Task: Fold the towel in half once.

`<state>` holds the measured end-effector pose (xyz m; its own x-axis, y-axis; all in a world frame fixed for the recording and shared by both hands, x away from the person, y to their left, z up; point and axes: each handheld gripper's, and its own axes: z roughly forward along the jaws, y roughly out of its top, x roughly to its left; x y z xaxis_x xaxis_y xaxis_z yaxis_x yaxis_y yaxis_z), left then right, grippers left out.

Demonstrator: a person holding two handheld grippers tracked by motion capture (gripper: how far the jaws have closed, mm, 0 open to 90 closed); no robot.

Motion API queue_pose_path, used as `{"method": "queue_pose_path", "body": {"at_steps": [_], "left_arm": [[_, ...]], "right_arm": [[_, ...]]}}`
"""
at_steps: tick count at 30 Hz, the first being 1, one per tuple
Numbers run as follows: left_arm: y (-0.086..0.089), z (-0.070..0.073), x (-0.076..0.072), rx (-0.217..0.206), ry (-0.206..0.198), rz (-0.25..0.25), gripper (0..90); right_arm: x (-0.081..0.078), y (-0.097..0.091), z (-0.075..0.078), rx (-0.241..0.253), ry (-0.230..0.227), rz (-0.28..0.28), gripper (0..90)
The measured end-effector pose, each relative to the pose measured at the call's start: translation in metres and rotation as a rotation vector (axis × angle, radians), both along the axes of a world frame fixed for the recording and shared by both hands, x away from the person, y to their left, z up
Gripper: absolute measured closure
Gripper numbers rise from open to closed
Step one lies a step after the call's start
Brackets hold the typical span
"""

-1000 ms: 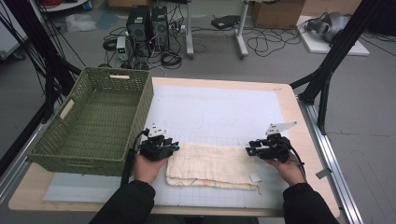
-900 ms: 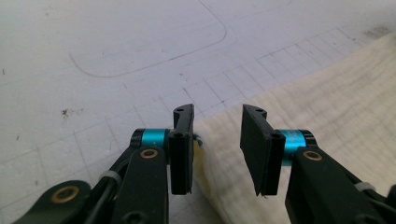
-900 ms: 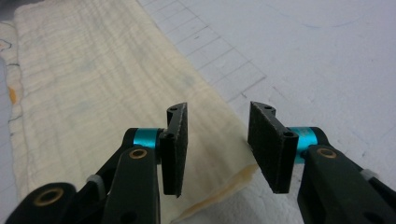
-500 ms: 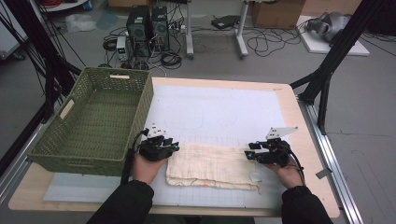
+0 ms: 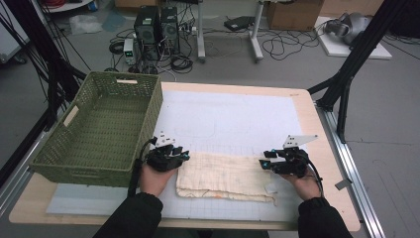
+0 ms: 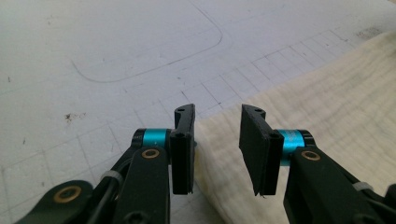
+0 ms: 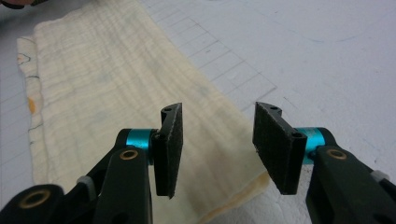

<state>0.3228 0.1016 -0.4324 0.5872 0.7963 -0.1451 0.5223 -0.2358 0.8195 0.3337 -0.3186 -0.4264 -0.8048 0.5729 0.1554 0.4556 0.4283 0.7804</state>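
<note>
My left gripper (image 6: 217, 140) gapes over the cloth's (image 5: 223, 174) corner, gripping nothing; my right gripper (image 7: 219, 144), jaws just opening, straddles its other end.

A bare stretch of white mat (image 5: 233, 116) runs across the far half of the table (image 5: 324, 148), open to a hand from either side. A green basket (image 5: 106, 131) stands along the left, its tall right wall just beside the left gripper (image 5: 168, 154) and closing off that flank. A folded cloth (image 5: 225, 176) lies flat between the left gripper and the right gripper (image 5: 280, 162), too low to block passage. Right of the right gripper, the table edge lies open.
</note>
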Motion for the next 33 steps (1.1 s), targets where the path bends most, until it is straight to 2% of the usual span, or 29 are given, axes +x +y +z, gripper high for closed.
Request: {"method": "queue_pose_path", "body": {"at_steps": [7,27,33], "left_arm": [[0.0001,-0.0004,0.0006,-0.001,-0.005,0.013,65.7],[-0.0001,-0.0011,0.0012,-0.004,-0.009,0.015,65.6],[-0.0001,-0.0018,0.0017,0.006,-0.003,0.018,65.4]], "right_arm": [[0.0014,0.0016,-0.0018,-0.026,-0.005,-0.007,52.8],[0.0032,0.0013,-0.0026,-0.028,-0.007,-0.016,52.5],[0.0029,0.0019,-0.0024,-0.032,-0.008,-0.013,52.6]]}}
